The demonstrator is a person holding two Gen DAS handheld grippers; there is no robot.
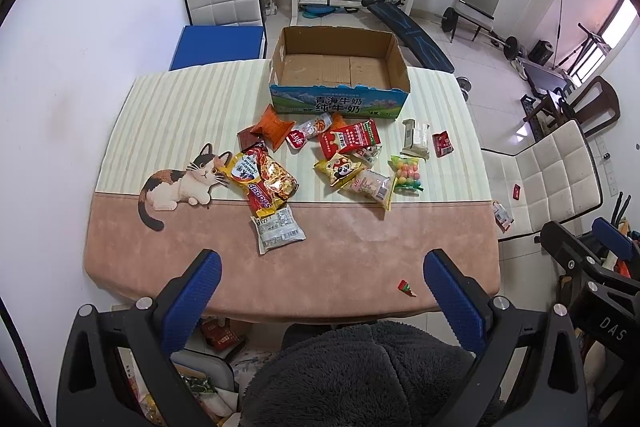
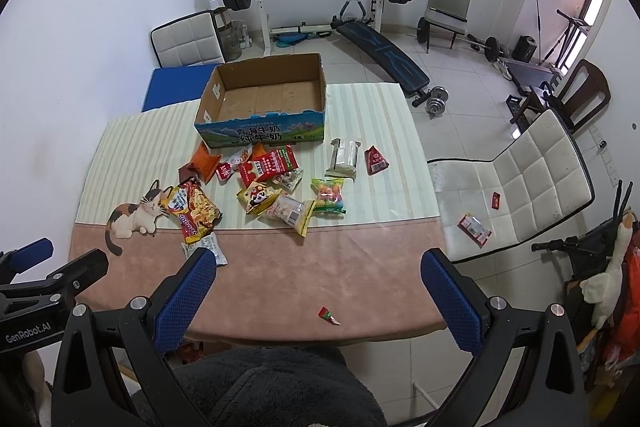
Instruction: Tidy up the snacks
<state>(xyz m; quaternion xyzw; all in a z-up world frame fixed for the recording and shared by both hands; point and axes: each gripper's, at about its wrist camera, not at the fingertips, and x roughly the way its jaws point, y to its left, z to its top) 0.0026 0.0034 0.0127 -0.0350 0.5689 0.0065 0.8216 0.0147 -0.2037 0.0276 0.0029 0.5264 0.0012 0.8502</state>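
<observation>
My left gripper [image 1: 322,267] and right gripper [image 2: 318,267] hover with jaws spread, holding nothing. Roughly a dozen bright, crinkled snacks [image 1: 340,155] lie mid-tabletop [image 1: 360,235]; one empty box [image 1: 340,67] sits at the far edge.

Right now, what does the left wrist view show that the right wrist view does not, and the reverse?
Only the left wrist view shows packets on the floor under the table edge. Only the right wrist view shows the plush duck. Both show the empty cardboard box, the scattered snack packets, the white chair and both open grippers, left gripper, right gripper.
</observation>
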